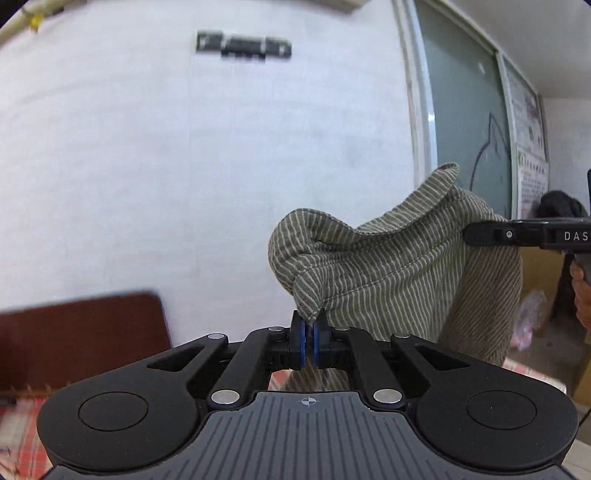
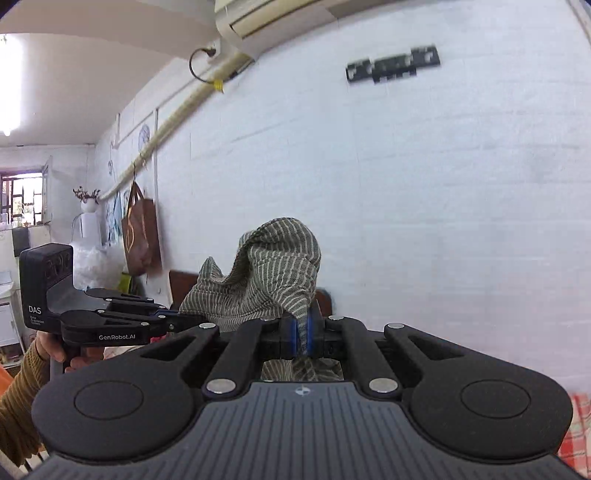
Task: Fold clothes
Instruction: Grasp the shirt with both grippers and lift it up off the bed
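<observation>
Garment: a green-grey cloth with thin pale stripes (image 1: 388, 258), lifted into the air in front of the white wall (image 1: 184, 166), stretched loosely between the two tongs; it bunches into peaks above each grip and hangs down below them.

Left tongs: the left tongs (image 1: 309, 341) are pinched together on a corner of the striped cloth, blue pads nearly meeting with only the fabric between them. From the right wrist view the same tool (image 2: 184, 320) comes in from the left side, its tip touching the cloth's edge.

Right tongs: the right tongs (image 2: 301, 334) are clamped on another fold of the cloth, a narrow strip of stripes squeezed between the blue pads. In the left wrist view they (image 1: 467, 233) reach in from the right edge and meet the fabric high up.

Hands: a hand (image 2: 50, 349) in a mustard knitted sleeve (image 2: 18, 402) grips the left tool's handle; part of another hand (image 1: 581, 291) shows at the right edge of the left wrist view.

Surroundings: a dark red-brown headboard (image 1: 85, 336) stands against the wall, with a red checked sheet (image 1: 18, 421) low down; a brown bag (image 2: 142, 236) hangs on the wall under a pale pipe (image 2: 177, 114); an air conditioner (image 2: 266, 18) sits high up; a green glass panel (image 1: 461, 122) stands to the right.
</observation>
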### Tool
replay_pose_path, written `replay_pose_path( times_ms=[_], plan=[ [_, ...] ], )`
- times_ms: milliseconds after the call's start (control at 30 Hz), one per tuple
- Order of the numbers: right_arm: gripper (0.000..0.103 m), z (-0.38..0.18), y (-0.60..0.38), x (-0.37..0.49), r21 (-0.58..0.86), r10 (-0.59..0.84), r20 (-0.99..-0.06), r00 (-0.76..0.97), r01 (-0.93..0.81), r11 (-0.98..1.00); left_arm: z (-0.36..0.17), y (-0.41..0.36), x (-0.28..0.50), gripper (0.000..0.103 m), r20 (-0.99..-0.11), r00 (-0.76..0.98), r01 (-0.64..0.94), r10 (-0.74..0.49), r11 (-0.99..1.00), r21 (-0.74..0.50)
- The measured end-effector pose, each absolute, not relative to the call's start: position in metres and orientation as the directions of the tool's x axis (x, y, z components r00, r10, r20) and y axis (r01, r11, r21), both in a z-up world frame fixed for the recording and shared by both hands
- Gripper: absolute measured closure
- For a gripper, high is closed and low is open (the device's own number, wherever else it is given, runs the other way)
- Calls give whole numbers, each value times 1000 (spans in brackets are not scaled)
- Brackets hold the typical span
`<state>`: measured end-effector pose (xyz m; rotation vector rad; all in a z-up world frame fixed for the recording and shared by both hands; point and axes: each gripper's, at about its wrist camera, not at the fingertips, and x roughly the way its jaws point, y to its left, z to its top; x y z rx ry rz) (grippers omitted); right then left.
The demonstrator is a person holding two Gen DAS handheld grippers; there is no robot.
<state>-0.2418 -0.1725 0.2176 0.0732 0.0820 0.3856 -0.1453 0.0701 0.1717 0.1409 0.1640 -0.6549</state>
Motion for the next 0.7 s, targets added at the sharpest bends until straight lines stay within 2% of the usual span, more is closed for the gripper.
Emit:
replay_pose_path(
  times_ms=[233, 467, 567, 700],
  plan=[
    [98, 289, -171, -276, -12, 354, 140, 925, -356, 934, 250, 65, -198, 103, 52, 836, 535, -546, 832, 146],
    [98, 343, -172, -294, -48, 308, 275, 911, -307, 950, 302, 64, -251, 103, 241, 817, 492, -523, 852, 181],
    [98, 345, -175, -294, -57, 286, 291, 913, -282, 958, 304, 61, -254, 103, 254, 808, 489, -532, 846, 213],
    [98, 312, -183, -253, -13, 296, 149, 944, -297, 955, 282, 52, -225, 103, 145, 831, 502, -537, 836, 222]
  ],
)
